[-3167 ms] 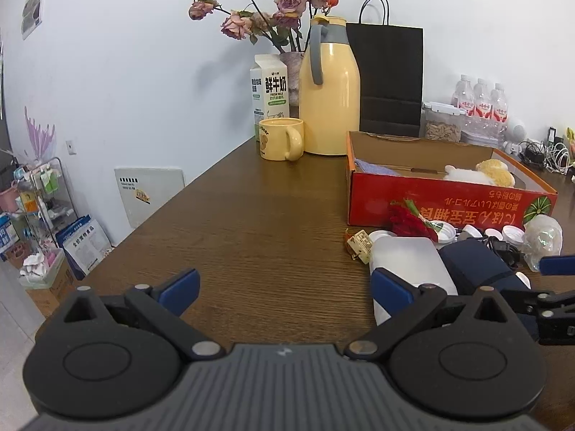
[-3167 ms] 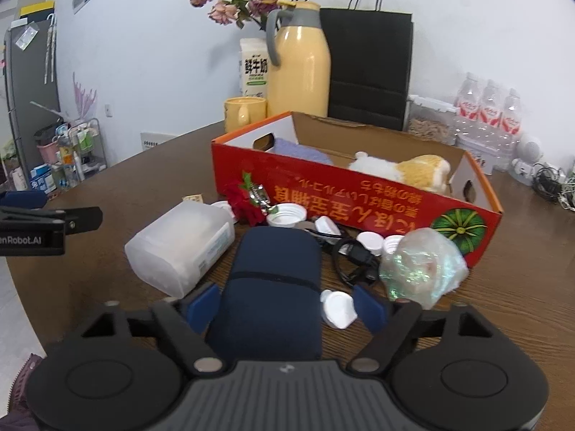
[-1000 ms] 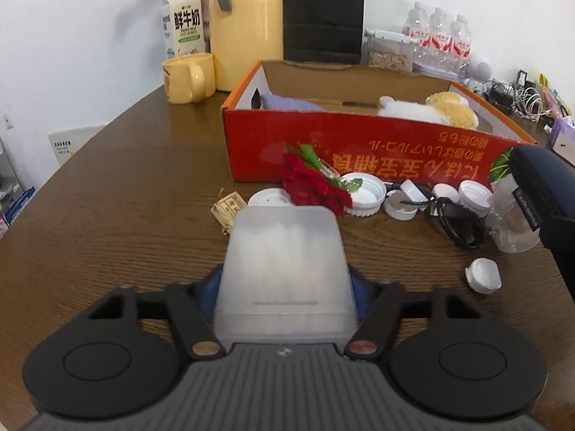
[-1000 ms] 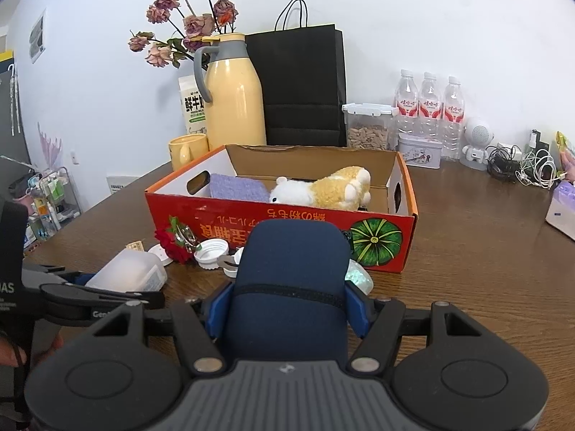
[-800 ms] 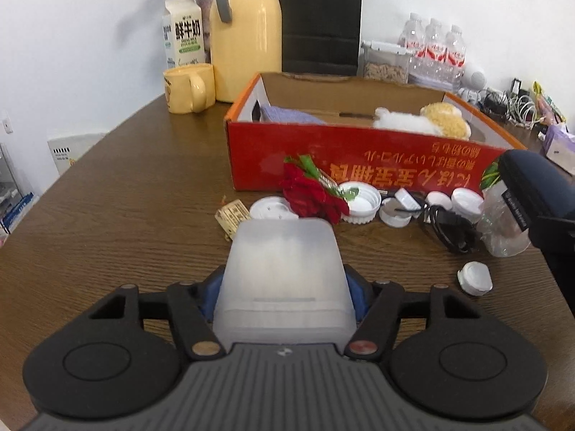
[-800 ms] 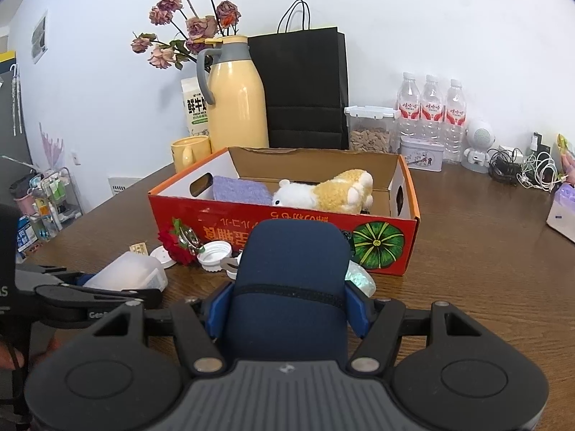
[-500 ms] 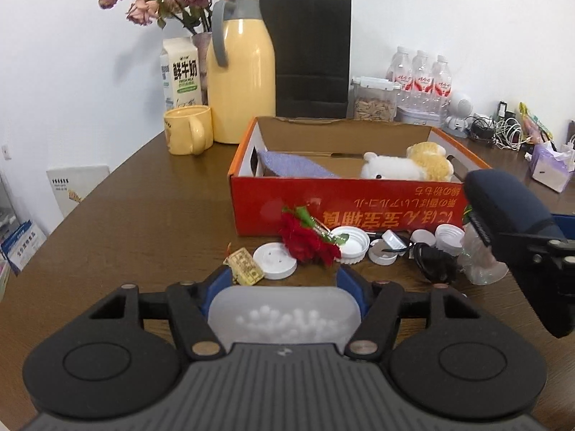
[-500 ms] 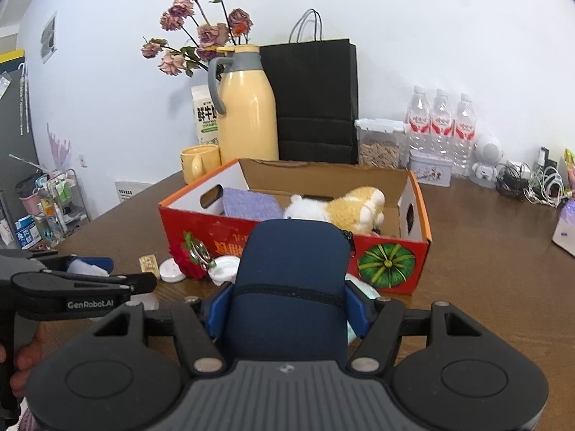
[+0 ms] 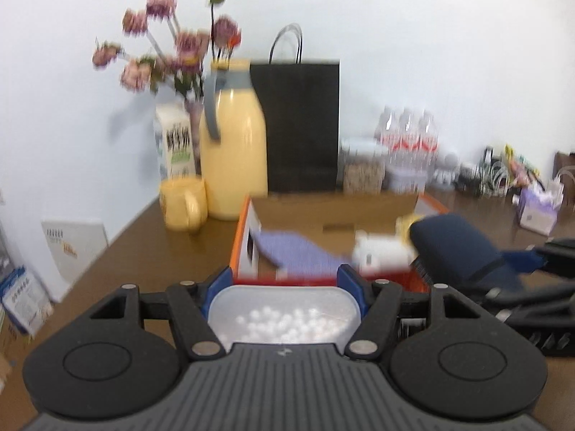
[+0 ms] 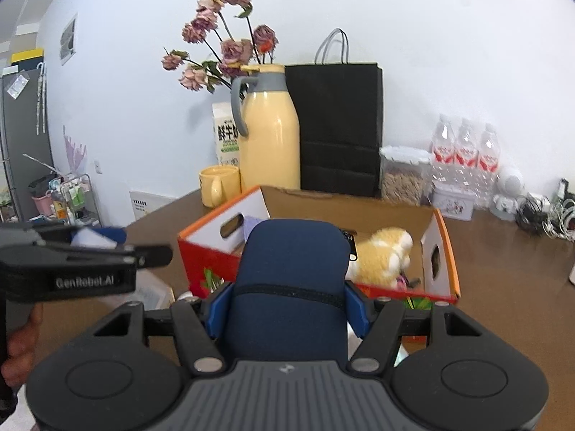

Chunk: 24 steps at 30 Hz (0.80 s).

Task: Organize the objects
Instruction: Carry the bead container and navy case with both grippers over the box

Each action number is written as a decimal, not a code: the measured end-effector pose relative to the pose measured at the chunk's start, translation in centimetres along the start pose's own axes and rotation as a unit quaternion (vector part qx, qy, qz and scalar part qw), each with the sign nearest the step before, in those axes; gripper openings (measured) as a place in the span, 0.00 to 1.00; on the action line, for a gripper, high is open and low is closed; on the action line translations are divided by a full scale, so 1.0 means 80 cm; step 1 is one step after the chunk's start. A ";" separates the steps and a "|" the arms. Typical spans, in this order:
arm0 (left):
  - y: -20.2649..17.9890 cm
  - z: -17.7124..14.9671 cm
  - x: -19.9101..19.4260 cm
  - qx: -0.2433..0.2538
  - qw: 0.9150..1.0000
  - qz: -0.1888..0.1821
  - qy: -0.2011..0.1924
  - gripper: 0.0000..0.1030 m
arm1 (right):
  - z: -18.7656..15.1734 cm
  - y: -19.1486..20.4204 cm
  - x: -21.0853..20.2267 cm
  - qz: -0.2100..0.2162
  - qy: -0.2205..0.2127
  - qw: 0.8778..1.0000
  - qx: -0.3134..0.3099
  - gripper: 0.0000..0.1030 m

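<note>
Clear tub (image 9: 284, 310) clamped btwn L fingers (image 9: 217, 283); navy pouch (image 10: 291, 280) btwn R fingers (image 10: 355, 305).

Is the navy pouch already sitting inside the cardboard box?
No. In the right wrist view the navy pouch is clamped in the right gripper, held in front of the cardboard box, not resting inside it.

light: bright, even | left view: motion-blurred | right view: sharp | edges: fisheye-curved, dark corners
</note>
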<state>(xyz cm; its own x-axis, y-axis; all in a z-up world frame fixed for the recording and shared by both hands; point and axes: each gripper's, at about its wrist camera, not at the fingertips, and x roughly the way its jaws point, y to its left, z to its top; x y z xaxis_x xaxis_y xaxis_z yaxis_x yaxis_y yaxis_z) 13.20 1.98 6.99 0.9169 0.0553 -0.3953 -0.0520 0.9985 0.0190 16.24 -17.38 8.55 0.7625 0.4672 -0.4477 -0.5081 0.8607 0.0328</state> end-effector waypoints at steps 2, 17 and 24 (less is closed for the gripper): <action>-0.001 0.017 0.005 0.005 1.000 -0.001 -0.019 0.64 | 0.012 0.003 0.011 0.004 -0.004 1.000 -0.002 0.61; 0.006 0.080 0.135 -0.015 0.999 -0.023 -0.033 0.64 | 0.077 -0.015 0.157 0.004 0.016 0.999 0.029 0.60; 0.017 0.075 0.195 -0.027 0.999 -0.018 -0.014 0.64 | 0.075 -0.023 0.228 -0.017 0.040 0.997 0.062 0.60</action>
<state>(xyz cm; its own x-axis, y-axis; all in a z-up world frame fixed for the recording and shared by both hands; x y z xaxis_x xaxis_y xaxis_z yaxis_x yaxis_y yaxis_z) 29.85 4.21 6.37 0.9295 0.0200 -0.3682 -0.0390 0.9983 -0.0443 33.45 -9.26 5.68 0.7412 0.4236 -0.5207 -0.4252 0.8965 0.1240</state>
